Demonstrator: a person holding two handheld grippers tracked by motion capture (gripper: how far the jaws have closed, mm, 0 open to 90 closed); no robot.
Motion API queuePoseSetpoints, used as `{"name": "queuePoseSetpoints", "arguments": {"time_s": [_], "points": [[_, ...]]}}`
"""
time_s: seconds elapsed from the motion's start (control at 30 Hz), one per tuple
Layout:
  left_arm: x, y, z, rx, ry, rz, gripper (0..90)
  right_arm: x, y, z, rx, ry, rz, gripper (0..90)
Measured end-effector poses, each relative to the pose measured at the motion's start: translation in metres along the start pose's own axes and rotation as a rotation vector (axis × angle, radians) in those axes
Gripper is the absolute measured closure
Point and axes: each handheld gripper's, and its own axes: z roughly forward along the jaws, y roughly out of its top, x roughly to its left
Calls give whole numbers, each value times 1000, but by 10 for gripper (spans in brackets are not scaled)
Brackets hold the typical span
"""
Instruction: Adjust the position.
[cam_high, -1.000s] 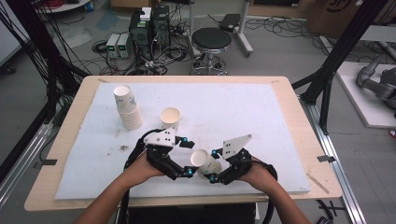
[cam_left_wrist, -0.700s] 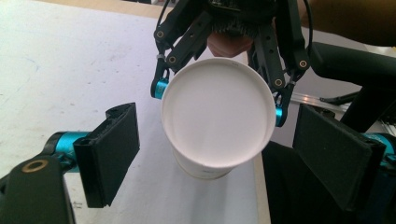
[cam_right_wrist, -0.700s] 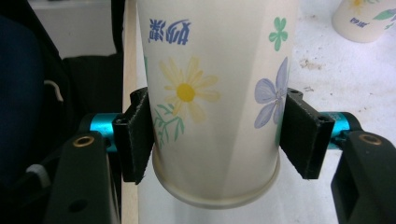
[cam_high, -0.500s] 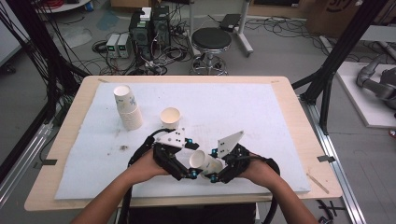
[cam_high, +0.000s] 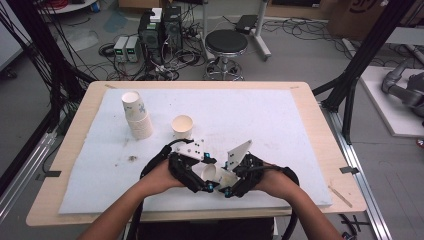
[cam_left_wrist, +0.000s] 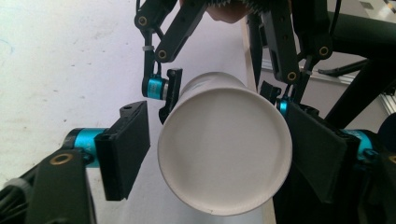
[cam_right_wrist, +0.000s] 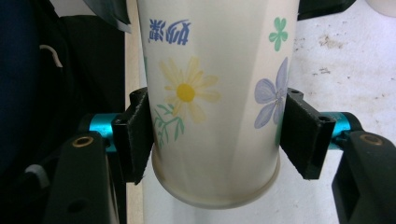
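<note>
A paper cup (cam_high: 216, 173) with a flower print lies on its side in the air between my two grippers, near the table's front edge. My right gripper (cam_right_wrist: 217, 98) is shut on the cup (cam_right_wrist: 215, 93) near its base, both pads pressed against the wall. My left gripper (cam_left_wrist: 217, 112) straddles the cup's open mouth (cam_left_wrist: 224, 149), which faces its camera. Its left pad (cam_left_wrist: 123, 149) stands a small gap off the rim and its right pad (cam_left_wrist: 317, 154) is at the rim. In the high view the left gripper (cam_high: 196, 176) and right gripper (cam_high: 231, 181) face each other.
A stack of paper cups (cam_high: 136, 114) stands at the left of the white mat (cam_high: 280, 125), with a single upright cup (cam_high: 182, 126) beside it. The wooden table edge (cam_high: 165, 216) runs just below my hands. A stool (cam_high: 227, 44) and electronics sit beyond the table.
Both hands have shifted slightly toward the front edge with the cup between them. The left gripper has come a little closer around the cup's mouth.
</note>
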Motion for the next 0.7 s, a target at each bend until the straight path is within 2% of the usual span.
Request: {"name": "queuePoseSetpoints", "arguments": {"time_s": [0.17,0.3,0.4,0.47,0.53,0.7], "points": [[0,-1,3,28,-22,20,349,0,0,0,4,7,-1,343],[-1,-2,6,61,-30,37,363,0,0,3,29,17,-13,345],[-2,-2,5,54,-23,47,367,1,-1,3,28,17,-22,330],[-2,-3,4,42,-22,38,369,1,-3,2,-4,1,-5,280],[-2,-4,3,27,-17,33,370,0,-5,-1,-46,-17,29,187],[-1,-9,-3,-20,-8,11,371,-3,-15,-14,-177,-34,91,187]]}}
